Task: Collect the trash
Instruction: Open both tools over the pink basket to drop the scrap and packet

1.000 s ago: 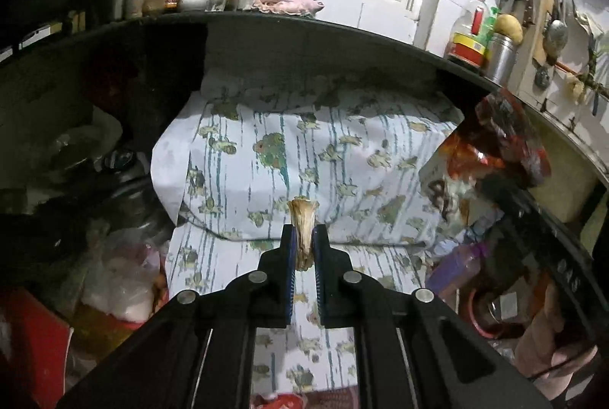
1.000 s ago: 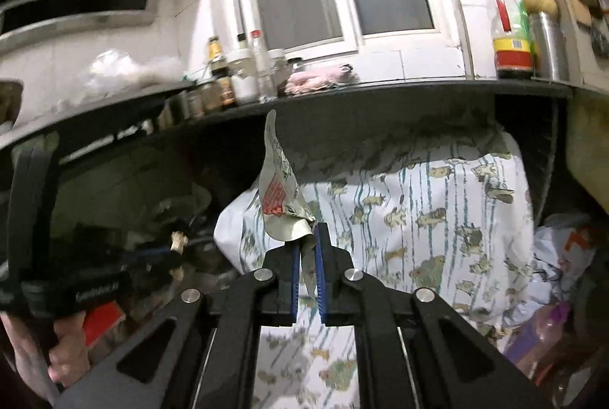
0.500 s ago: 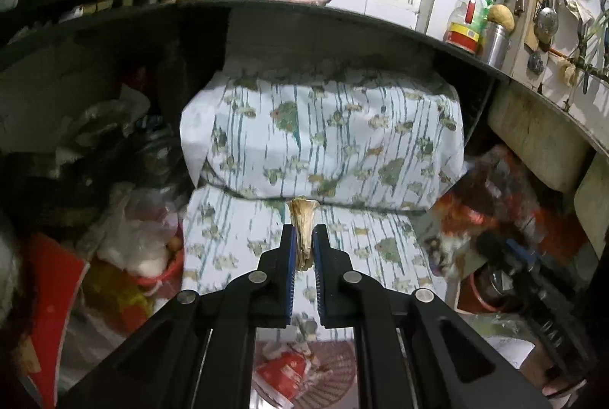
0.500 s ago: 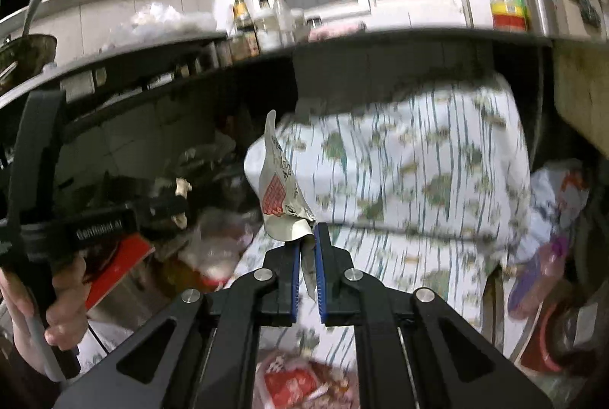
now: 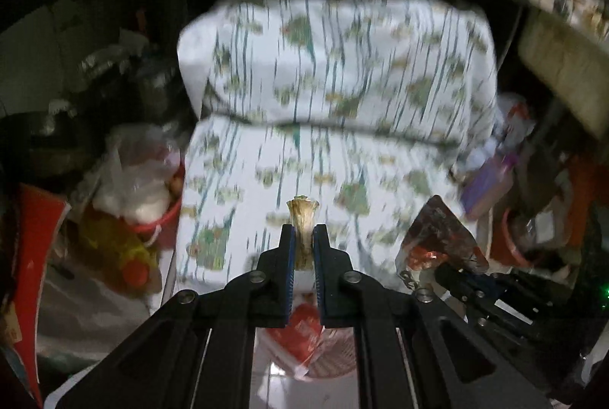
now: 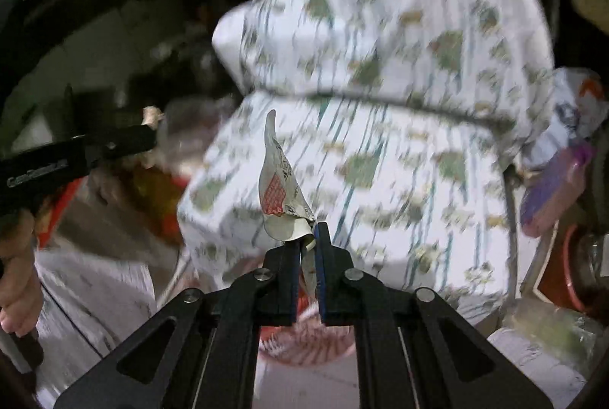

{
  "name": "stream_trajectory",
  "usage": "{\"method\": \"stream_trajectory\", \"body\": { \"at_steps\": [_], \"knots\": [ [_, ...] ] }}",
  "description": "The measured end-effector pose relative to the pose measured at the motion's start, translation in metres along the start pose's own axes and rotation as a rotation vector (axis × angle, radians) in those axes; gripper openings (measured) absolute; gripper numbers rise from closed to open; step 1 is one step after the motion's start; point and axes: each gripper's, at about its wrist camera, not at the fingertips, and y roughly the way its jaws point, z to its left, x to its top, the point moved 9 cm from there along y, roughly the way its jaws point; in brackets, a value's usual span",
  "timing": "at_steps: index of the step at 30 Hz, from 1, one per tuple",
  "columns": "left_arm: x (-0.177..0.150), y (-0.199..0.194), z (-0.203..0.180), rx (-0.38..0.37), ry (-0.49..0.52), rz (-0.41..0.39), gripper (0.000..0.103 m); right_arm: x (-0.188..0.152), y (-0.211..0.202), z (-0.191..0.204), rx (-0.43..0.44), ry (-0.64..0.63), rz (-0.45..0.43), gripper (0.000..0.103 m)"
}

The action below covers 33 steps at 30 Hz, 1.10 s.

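My left gripper (image 5: 303,232) is shut on a small tan dried scrap (image 5: 302,215) that sticks up between its pads. My right gripper (image 6: 306,242) is shut on a crumpled silver wrapper (image 6: 279,196) with a red printed patch. Both are held over a pink mesh basket (image 5: 335,367) on the floor, which holds a red packet (image 5: 300,333); the basket also shows in the right wrist view (image 6: 304,344). The right gripper with its wrapper (image 5: 437,241) shows at the right of the left wrist view. The left gripper (image 6: 146,137) shows at the left of the right wrist view.
A large bundle in white patterned cloth (image 5: 335,97) fills the space under a dark counter. At left are plastic bags (image 5: 133,180), a red bucket (image 5: 160,222) and a red box (image 5: 34,257). At right are a purple bottle (image 5: 491,184) and a red bowl (image 6: 571,279).
Both grippers have dropped and tilted downward, each still holding its piece. The counter and window have slid out of view and the floor basket has come in below.
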Motion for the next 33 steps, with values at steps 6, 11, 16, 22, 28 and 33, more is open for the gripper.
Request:
{"method": "stream_trajectory", "body": {
  "at_steps": [6, 11, 16, 22, 28, 33],
  "knots": [
    [-0.034, 0.049, -0.003, -0.023, -0.008, 0.113, 0.01, -0.04, 0.042, 0.004, 0.073, 0.045, 0.179, 0.007],
    [-0.045, 0.069, -0.006, -0.05, -0.008, 0.136, 0.01, -0.068, 0.068, 0.002, 0.105, 0.077, 0.292, 0.007],
    [-0.074, 0.098, -0.007, -0.035, 0.004, 0.213, 0.01, -0.086, 0.086, -0.007, 0.094, 0.099, 0.362, 0.007],
    [-0.1, 0.122, -0.004, -0.039, 0.0, 0.293, 0.01, -0.107, 0.108, -0.008, 0.102, 0.118, 0.456, 0.007],
    [-0.107, 0.128, -0.004, -0.036, 0.009, 0.314, 0.011, -0.11, 0.116, -0.012, 0.089, 0.129, 0.463, 0.008],
    [-0.098, 0.123, 0.001, -0.016, -0.013, 0.279, 0.049, -0.101, 0.112, -0.014, 0.089, 0.149, 0.442, 0.02]
  ]
}}
